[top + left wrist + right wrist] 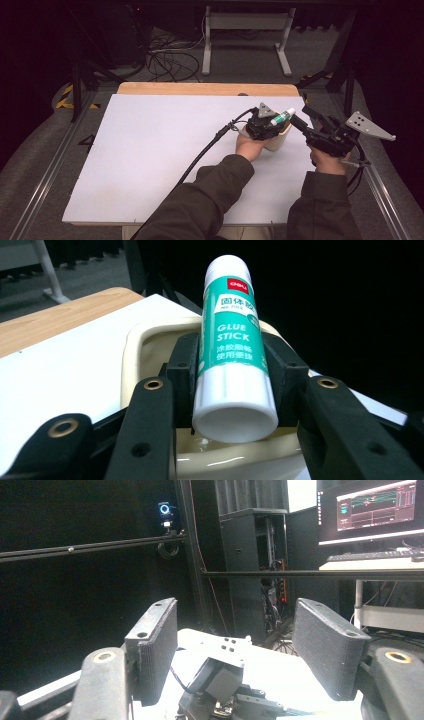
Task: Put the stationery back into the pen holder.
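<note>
Roughly midway, by the look of it: glue stick (pixel 233 350) lifted and pinched by left gripper (pixel 263 121), tilted over cream container (pixel 134 347) near the right edge of white worktop (pixel 150 150); setting down left to do. Inside the container, nothing discernible beyond a glossy floor. Right gripper (pixel 235 650) spread wide, empty, hovering just beside.

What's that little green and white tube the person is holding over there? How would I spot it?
Look to the right side of the white table, where a cream container sits. Just above it, the left gripper clamps a glue stick, tilted with its white cap end raised. Its teal label reading "GLUE STICK" marks it out from the black grippers and plain container.
</note>
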The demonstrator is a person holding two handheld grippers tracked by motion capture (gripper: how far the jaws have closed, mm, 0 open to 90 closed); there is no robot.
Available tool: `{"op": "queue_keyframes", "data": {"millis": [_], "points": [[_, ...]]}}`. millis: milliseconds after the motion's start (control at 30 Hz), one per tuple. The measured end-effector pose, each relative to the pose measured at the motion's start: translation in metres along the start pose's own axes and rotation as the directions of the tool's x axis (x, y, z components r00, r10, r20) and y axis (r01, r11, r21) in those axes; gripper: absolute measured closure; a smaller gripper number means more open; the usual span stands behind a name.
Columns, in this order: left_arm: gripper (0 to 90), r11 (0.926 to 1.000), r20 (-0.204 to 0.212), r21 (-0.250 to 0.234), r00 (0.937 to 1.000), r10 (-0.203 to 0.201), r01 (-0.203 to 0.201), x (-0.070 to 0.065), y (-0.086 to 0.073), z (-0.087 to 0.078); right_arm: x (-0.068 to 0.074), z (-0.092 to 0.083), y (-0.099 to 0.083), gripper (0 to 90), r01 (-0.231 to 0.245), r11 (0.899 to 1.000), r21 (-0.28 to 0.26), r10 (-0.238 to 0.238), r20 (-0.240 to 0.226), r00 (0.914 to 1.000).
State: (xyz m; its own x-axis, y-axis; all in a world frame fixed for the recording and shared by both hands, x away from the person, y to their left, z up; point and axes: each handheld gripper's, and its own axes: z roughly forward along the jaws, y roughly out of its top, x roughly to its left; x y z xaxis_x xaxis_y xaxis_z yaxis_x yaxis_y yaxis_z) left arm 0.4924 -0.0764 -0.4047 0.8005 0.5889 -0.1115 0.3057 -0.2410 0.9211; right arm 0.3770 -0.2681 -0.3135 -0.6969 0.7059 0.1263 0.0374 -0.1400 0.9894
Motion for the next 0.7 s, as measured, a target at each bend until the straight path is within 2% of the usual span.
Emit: {"op": "queue_keyframes", "data": {"millis": [233,700], "points": [[58.6,0.9999,-0.013,0.001,0.9998,-0.013,0.013,0.0021,0.0014,-0.0011,-0.0003,-0.0001,0.0,35.6,0.0,1.0,0.001,0.0,-0.001,1.0],[53.1,0.9992,0.018,-0.014,0.9991,-0.038,0.039,0.0048,0.0034,-0.0031,-0.0008,0.0004,-0.0006,35.7,-0.003,1.0,0.005,0.003,-0.003,1.0]]}}
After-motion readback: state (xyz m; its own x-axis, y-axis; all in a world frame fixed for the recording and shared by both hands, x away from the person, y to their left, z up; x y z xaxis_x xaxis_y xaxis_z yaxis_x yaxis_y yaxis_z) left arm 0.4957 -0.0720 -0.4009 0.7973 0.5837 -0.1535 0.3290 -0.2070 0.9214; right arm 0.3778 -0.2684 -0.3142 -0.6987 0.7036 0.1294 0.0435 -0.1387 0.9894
